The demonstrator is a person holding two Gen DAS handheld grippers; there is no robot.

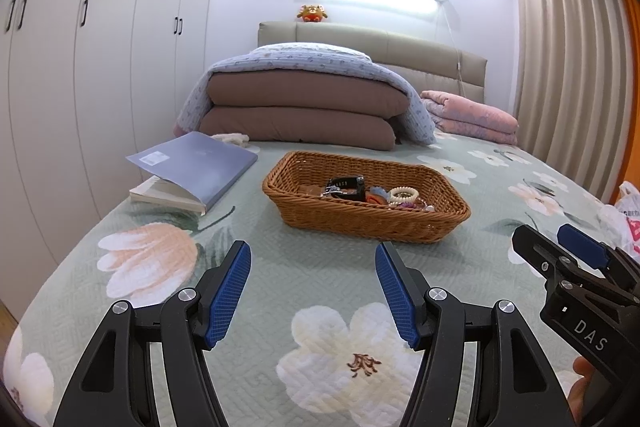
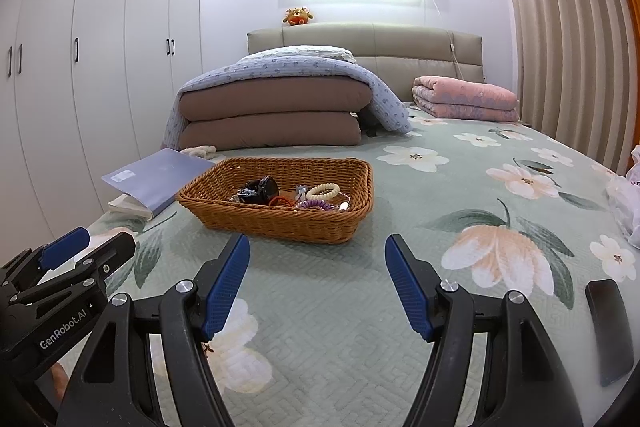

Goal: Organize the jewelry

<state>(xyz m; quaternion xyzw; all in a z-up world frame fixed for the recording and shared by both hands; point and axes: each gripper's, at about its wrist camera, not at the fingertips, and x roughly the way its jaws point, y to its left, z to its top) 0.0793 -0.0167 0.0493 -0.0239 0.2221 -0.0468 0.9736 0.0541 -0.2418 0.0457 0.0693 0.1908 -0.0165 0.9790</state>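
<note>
Left wrist view: both claws, left claw and right claw, wide, empty, short of basket.

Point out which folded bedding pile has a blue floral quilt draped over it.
The brown stack by the headboard's left; the pink pile at right is uncovered.

place: home bedroom | evidence: bed, padded headboard, wardrobes, curtain, folded quilts

Woven wicker basket, quilted matt bedspread
</note>
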